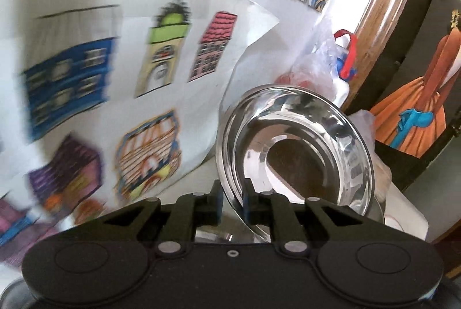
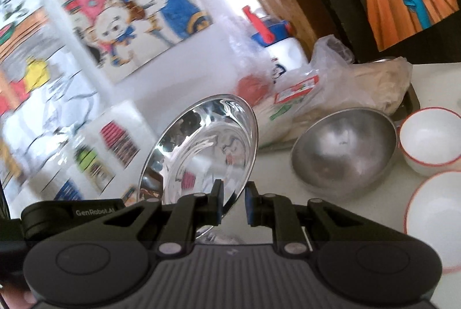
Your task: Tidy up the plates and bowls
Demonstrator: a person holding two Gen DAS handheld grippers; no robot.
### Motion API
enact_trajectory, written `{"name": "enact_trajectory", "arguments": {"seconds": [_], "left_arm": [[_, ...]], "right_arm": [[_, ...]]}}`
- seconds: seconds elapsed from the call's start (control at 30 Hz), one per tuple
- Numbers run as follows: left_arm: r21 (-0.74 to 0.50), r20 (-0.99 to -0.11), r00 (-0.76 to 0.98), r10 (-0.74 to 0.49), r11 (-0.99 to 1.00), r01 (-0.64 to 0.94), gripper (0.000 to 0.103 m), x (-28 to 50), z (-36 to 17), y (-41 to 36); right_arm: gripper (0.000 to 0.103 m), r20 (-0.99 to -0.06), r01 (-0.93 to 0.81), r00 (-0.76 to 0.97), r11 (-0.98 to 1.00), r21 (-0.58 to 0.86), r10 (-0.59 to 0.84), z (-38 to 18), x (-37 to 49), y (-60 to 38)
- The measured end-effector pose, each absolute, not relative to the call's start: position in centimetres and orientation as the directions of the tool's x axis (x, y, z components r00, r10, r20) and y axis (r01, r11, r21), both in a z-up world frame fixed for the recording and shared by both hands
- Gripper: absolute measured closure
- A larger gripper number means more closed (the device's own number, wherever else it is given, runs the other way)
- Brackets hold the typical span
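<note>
My left gripper (image 1: 232,201) is shut on the rim of a shiny steel plate (image 1: 296,147), holding it tilted up off the surface. My right gripper (image 2: 234,204) is shut on the rim of another shiny steel plate (image 2: 201,147), also lifted and tilted. In the right wrist view a dull steel bowl (image 2: 344,149) lies tipped on the white counter (image 2: 276,165), with two white red-rimmed bowls to its right, one farther (image 2: 430,140) and one nearer (image 2: 438,219).
Coloured drawings cover the wall (image 1: 95,73) behind. A plastic bag of food (image 2: 331,87) and a white bottle with a red and blue cap (image 2: 276,41) stand at the back. A wooden frame (image 1: 386,1) runs up the right.
</note>
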State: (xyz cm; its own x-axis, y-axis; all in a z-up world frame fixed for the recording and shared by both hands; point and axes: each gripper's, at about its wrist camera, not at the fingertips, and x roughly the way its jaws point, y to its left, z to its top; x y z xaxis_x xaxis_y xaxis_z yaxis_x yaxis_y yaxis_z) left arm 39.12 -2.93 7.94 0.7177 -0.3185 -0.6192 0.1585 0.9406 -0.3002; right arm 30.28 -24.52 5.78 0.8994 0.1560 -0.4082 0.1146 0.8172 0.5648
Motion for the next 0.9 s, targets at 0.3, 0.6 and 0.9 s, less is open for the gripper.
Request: {"name": "enact_trajectory", "arguments": {"seconds": [0.3,0.6,0.9], "left_arm": [[-0.282,-0.701,0.654,-0.284,0.953,0.112,0.086,34.1,6.6,0.9],[-0.201,-0.794,0.574,-0.198,0.978,0.060,0.084,33.8,4.2,1.4],[-0.121,-0.828,0.545,-0.133,0.991,0.057,0.083,35.3,4.0,0.5]], "right_arm": [[0.084,-0.539,0.091,0.812,0.864,0.496,0.224,5.8,27.5,-20.6],[0.083,-0.643,0.097,0.726,0.888,0.450,0.246,4.3,27.9,-18.6],[0.078,-0.692,0.090,0.678,0.906,0.413,0.248,3.7,29.5,-18.1]]}}
